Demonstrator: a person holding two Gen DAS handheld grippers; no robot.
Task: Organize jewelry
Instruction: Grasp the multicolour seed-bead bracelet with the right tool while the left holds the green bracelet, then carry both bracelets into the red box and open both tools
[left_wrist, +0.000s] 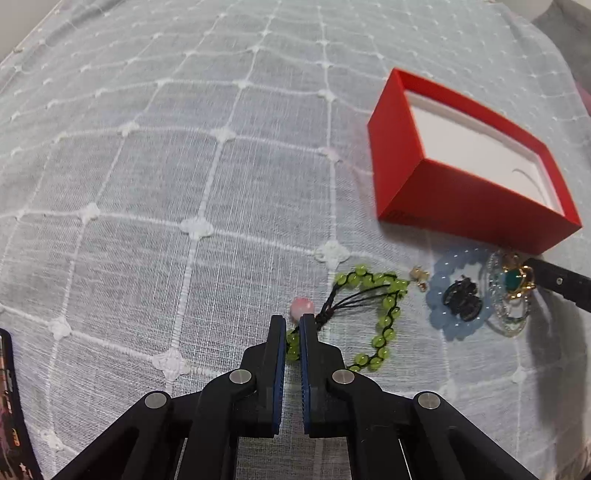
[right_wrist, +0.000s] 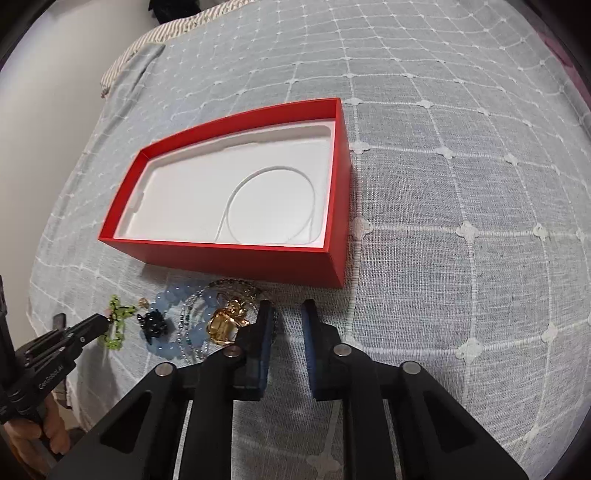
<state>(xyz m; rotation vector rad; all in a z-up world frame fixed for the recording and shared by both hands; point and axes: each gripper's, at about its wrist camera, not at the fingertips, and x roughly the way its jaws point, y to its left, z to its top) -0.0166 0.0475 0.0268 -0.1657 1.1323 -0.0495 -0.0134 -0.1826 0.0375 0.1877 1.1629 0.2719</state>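
Note:
My left gripper (left_wrist: 292, 319) is shut on the cord of a green bead bracelet (left_wrist: 384, 332) that lies on the cloth, next to a pink bead (left_wrist: 302, 307). To the right lie a pale blue bead bracelet (left_wrist: 439, 321), a black ornament (left_wrist: 461, 299), a clear crystal bracelet (left_wrist: 506, 325) and a gold brooch (right_wrist: 225, 323). My right gripper (right_wrist: 286, 310) stands just right of the brooch, its jaws a narrow gap apart with only cloth showing between them. An open red box (right_wrist: 229, 258) sits behind the jewelry; a white cord loop (right_wrist: 273, 199) lies in its white insert.
A small gold earring (left_wrist: 419, 275) lies between the green and blue bracelets. A dark patterned object (left_wrist: 11, 406) sits at the left edge. A striped cloth (right_wrist: 155, 40) lies at the far corner. A person's hand (right_wrist: 33, 435) holds the left gripper near the table's left edge.

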